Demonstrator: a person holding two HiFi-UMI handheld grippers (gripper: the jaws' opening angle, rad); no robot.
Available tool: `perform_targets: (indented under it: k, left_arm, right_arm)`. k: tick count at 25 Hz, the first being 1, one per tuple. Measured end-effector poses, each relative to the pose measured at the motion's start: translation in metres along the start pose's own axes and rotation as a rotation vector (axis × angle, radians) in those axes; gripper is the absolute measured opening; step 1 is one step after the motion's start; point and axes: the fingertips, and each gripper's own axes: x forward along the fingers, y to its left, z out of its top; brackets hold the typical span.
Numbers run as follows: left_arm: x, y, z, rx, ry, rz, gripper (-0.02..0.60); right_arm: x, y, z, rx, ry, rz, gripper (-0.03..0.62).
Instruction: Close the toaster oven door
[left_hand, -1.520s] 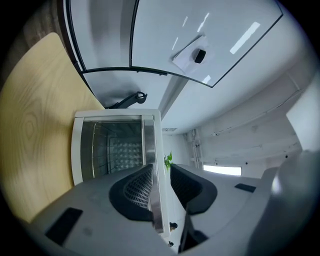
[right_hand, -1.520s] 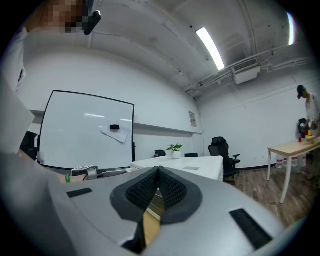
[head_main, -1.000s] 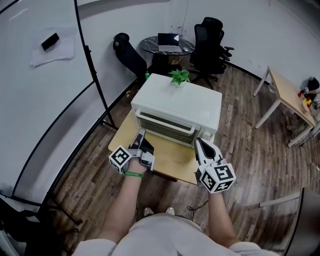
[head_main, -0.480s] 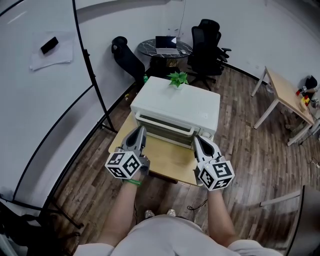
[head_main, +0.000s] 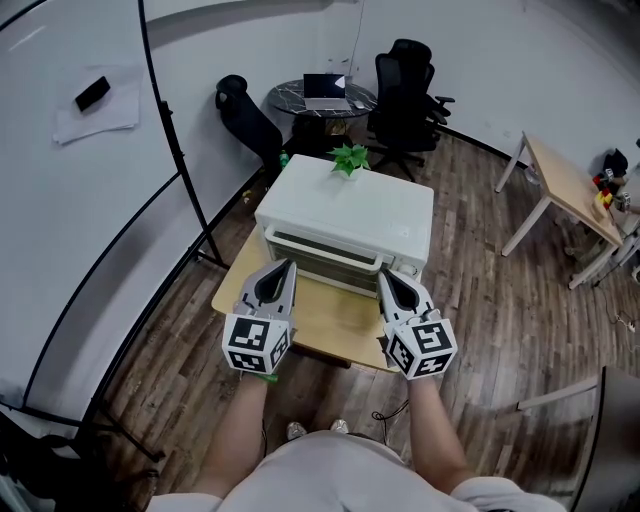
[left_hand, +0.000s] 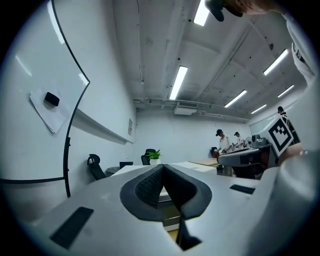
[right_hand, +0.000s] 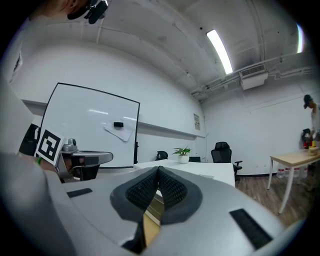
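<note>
A white toaster oven (head_main: 350, 212) stands on a small wooden table (head_main: 330, 325), with a little green plant (head_main: 348, 157) on top. Its door (head_main: 320, 262) stands upright against the front, the handle bar across its top. My left gripper (head_main: 281, 271) is shut and empty, held level just in front of the door's left end. My right gripper (head_main: 384, 279) is shut and empty too, in front of the door's right end. Neither visibly touches the oven. In the left gripper view the jaws (left_hand: 163, 170) meet before the oven's top (left_hand: 197, 166). The right gripper (right_hand: 158, 172) looks across the same top (right_hand: 207, 168).
A whiteboard (head_main: 70, 190) on a black stand fills the left side, its legs near the table's left edge. Black office chairs (head_main: 405, 90) and a round table with a laptop (head_main: 325, 90) stand behind the oven. A wooden desk (head_main: 565, 190) is at the right. People (left_hand: 223, 141) stand far off.
My left gripper has risen from low by the table's front edge and rolled upright, so its marker cube now faces up. The right gripper has hardly moved. The oven looks the same.
</note>
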Motion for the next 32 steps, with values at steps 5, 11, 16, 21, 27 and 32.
perform_targets:
  k: [5, 11, 16, 21, 27, 32]
  left_arm:
    - [-0.0034, 0.0022, -0.0082, -0.004, 0.030, 0.022, 0.012]
    - [-0.0042, 0.0035, -0.0069, -0.022, 0.025, 0.033, 0.012]
    - [-0.0050, 0.0030, -0.0061, -0.031, 0.029, 0.033, 0.012]
    - [-0.0048, 0.0015, -0.0076, -0.031, 0.036, 0.030, 0.012]
    - [-0.0042, 0.0002, -0.0073, -0.031, 0.037, 0.031, 0.012]
    - [-0.0031, -0.0017, -0.0054, -0.027, 0.034, 0.031, 0.012]
  right_arm:
    - [0.0003, 0.0008, 0.0017, -0.006, -0.005, 0.004, 0.000]
    - [-0.0007, -0.0006, 0.0032, -0.025, -0.012, 0.004, 0.000]
    - [-0.0001, -0.0004, 0.0056, -0.030, -0.015, 0.011, 0.000]
    - [0.0012, 0.0000, 0.0053, -0.029, -0.017, 0.022, 0.000]
    - [0.0015, -0.0004, 0.0054, -0.032, -0.019, 0.032, 0.000]
    - [0.0007, -0.0018, 0.0056, -0.033, -0.023, 0.032, 0.000]
